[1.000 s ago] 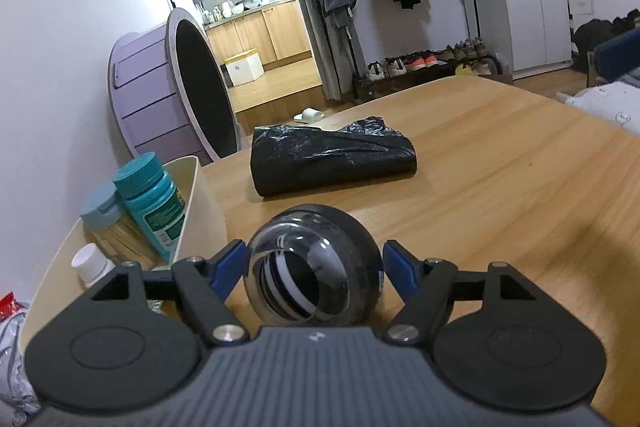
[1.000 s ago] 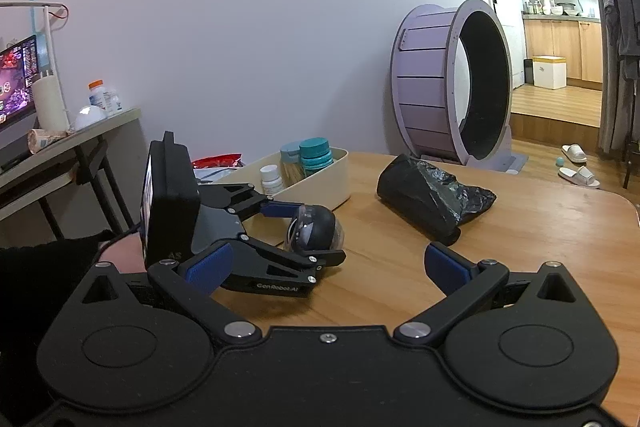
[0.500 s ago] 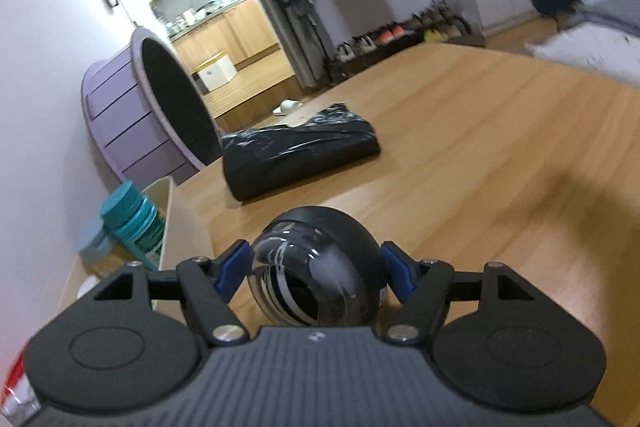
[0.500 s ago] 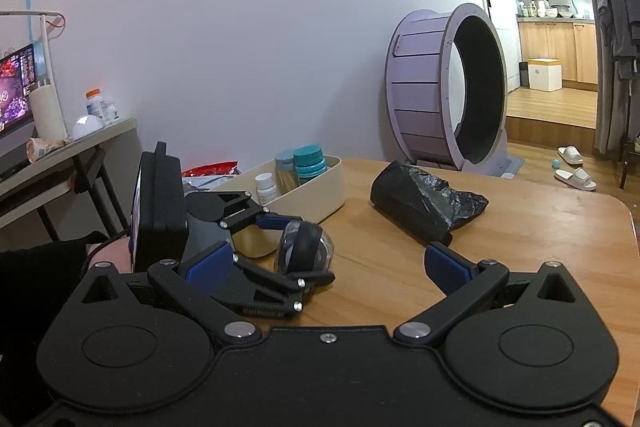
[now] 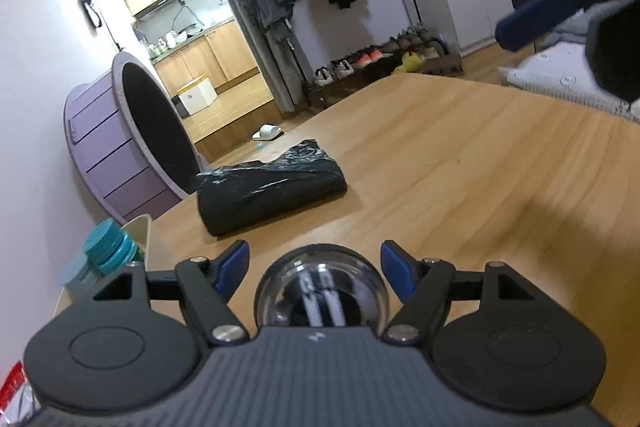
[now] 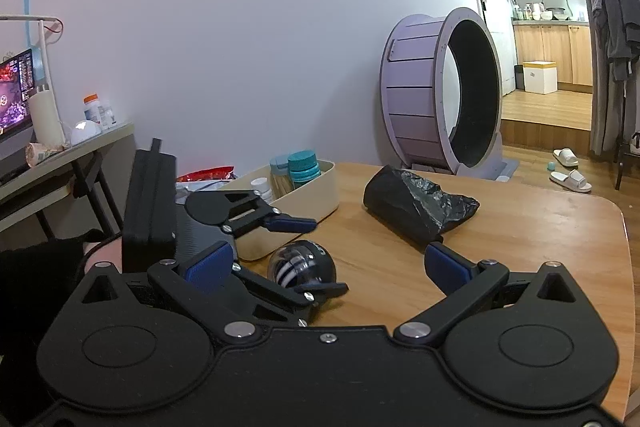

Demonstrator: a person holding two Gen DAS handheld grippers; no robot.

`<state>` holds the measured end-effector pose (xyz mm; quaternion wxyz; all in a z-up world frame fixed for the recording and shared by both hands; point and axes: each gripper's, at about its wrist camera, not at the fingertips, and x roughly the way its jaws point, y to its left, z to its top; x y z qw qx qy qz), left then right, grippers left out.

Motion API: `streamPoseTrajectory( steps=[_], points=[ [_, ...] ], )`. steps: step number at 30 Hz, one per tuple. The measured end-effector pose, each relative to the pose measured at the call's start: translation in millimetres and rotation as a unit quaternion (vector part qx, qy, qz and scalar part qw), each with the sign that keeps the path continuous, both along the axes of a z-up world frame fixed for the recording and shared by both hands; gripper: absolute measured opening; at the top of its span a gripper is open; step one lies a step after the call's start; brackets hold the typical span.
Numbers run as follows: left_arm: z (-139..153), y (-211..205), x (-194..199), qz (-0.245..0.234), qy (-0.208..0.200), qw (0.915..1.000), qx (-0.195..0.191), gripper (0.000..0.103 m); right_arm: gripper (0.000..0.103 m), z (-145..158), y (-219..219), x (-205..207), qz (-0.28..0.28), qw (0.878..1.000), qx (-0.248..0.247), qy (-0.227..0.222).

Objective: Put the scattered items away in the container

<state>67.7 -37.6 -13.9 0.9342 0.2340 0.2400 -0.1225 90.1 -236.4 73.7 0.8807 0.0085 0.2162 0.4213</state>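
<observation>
Left gripper (image 5: pixel 314 275): spread wide, pads clear of ball on both sides.
Gyro ball (image 5: pixel 322 293): between left jaws, on table (image 5: pixel 480 187).
Right gripper (image 6: pixel 328 267): open, empty.
Container (image 6: pixel 308 193): beyond left jaws, bottles inside.
Black bag (image 5: pixel 272 187): farther ahead.

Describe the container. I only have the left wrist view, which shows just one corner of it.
Observer: In the right wrist view, the cream container holds a small white bottle next to the teal-capped bottle.
Operator: Place the ball relative to it.
Observer: The clear ball is outside the container, close beside its long wall and between the left tongs. I cannot tell whether the pads are pressing on it.
Operator: Check the right tongs.
Observer: The right tongs are wide open, and neither pad touches anything.
</observation>
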Motion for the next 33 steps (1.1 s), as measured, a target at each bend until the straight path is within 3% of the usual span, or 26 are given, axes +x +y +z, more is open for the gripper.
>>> streamPoseTrajectory(
  steps=[6, 17, 24, 33],
  points=[
    [-2, 26, -33, 0.007, -0.003, 0.9994, -0.033, 0.073, 0.103, -1, -2, 2, -0.002, 1.000, 0.002, 0.001],
    [-18, 30, -2, 0.048, -0.014, 0.9976, -0.048, 0.073, 0.103, -3, 5, 0, 0.008, 1.000, -0.007, 0.000],
    [-12, 16, 6, 0.006, -0.027, 0.9983, -0.051, 0.051, 0.103, -4, 2, 1, 0.005, 1.000, -0.005, 0.001],
    [-7, 15, -11, -0.007, -0.016, 0.9989, -0.044, 0.055, 0.103, -3, 1, 1, 0.003, 1.000, -0.006, 0.002]
  ],
)
